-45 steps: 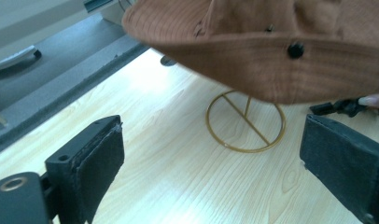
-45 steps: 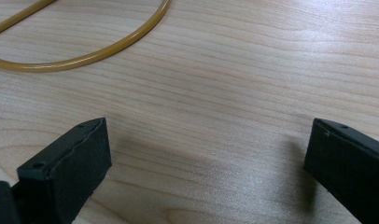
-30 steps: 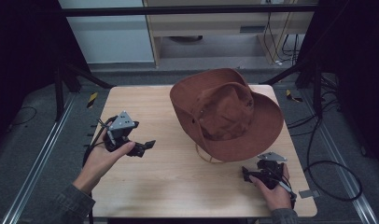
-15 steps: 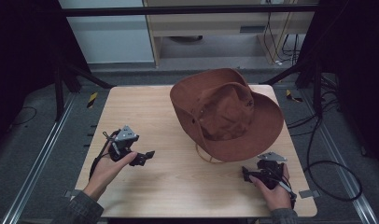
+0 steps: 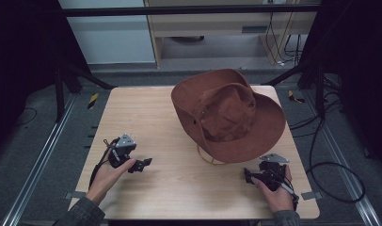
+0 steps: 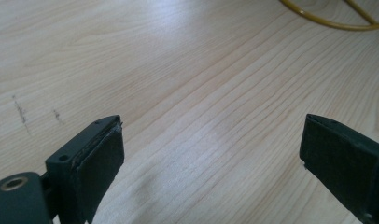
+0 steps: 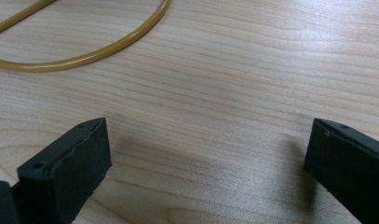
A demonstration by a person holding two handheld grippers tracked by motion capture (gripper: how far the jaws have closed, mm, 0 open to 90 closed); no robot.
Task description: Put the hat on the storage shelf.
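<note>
A brown wide-brimmed hat [image 5: 229,113] lies on the wooden table [image 5: 165,183], right of centre. Its yellow chin cord [image 5: 209,157] loops out from under the near brim; the cord [image 7: 85,56] crosses the top left of the right gripper view and the cord [image 6: 337,21] the top right of the left gripper view. My left gripper [image 5: 143,164] rests low on the table at the near left, open, with bare wood between its jaws [image 6: 211,154]. My right gripper [image 5: 248,176] sits at the near right, just in front of the brim, open and holding nothing [image 7: 208,163].
The table's near edge is close behind both hands. Metal rails [image 5: 38,160] run along the floor on each side. Cables [image 5: 330,165] trail on the floor at the right. A cabinet [image 5: 212,28] stands beyond the table's far edge.
My left gripper has come back toward the near edge and a little to the right. The right gripper and the hat have stayed put.
</note>
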